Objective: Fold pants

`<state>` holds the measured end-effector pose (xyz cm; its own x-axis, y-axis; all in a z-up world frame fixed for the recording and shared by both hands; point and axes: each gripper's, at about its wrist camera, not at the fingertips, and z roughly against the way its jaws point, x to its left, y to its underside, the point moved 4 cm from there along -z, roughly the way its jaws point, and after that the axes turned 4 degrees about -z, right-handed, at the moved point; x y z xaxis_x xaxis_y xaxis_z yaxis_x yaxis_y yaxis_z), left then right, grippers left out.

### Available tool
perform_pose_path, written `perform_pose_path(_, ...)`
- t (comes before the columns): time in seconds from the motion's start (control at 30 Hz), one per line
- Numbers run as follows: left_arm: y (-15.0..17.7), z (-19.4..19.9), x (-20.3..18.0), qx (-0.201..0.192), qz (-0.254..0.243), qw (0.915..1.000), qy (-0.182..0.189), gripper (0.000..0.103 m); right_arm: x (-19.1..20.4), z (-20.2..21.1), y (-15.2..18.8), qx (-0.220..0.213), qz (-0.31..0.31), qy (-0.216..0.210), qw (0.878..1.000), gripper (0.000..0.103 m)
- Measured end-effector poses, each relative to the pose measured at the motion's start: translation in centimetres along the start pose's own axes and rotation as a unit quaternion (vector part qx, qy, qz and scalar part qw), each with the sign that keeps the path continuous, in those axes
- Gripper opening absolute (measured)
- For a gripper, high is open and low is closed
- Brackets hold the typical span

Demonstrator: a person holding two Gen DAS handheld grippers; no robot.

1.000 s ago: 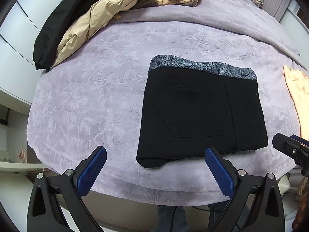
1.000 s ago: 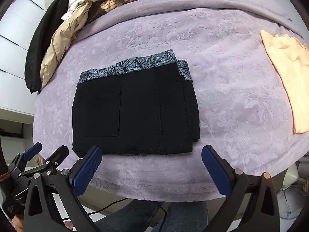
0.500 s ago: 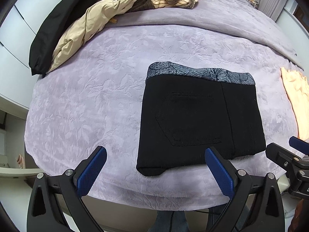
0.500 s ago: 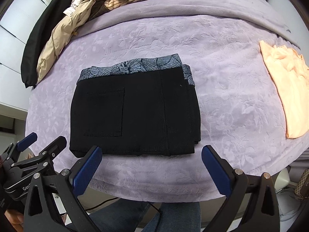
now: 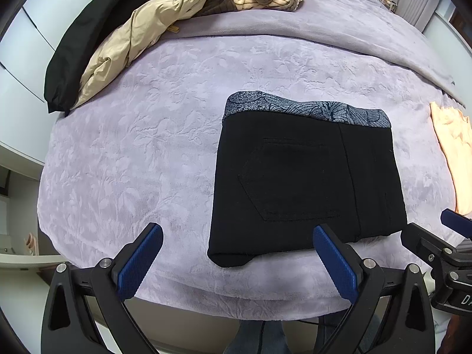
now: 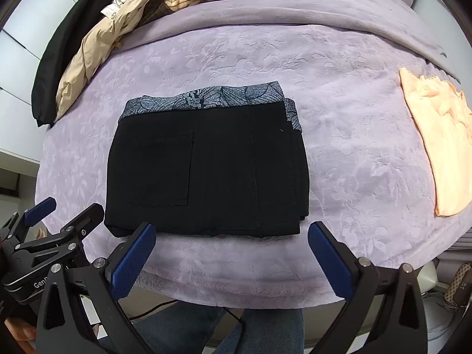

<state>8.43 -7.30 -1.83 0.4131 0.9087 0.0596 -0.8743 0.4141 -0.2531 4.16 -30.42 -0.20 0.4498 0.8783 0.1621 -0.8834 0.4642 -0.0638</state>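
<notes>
Hovering | both jaws spread, empty, off near edge of bed [image 5: 124,153] | pants [image 6: 206,171] folded flat, mid-bed | risk: re-grab w/ left gripper [image 5: 236,261] or right gripper [image 6: 233,258] drags top layer, undoes stack

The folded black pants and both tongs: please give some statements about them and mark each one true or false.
1. The black pants lie folded on the purple blanket. True.
2. The right tongs are shut on the pants. False: they are open and hold nothing.
3. A peach cloth lies apart from the pants. True.
4. The left tongs grip the patterned waistband. False: they are open, near the opposite edge.
5. The beige jacket covers the pants. False: it lies apart, at the far side.
</notes>
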Motion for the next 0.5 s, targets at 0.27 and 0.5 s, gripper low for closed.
perform_pose_path(0.27, 0.18, 0.08, -0.31, -0.001, -0.008, 1.0000, 0.000, 0.102, 0.12, -0.09, 0.14, 0.001, 0.003, 0.004, 1.000, 0.103)
perform_pose_path(0.5, 0.04, 0.14, -0.42, -0.004, -0.012, 0.9999, -0.002, 0.102, 0.38, -0.11, -0.02, -0.002, 0.014, 0.013, 1.000, 0.103)
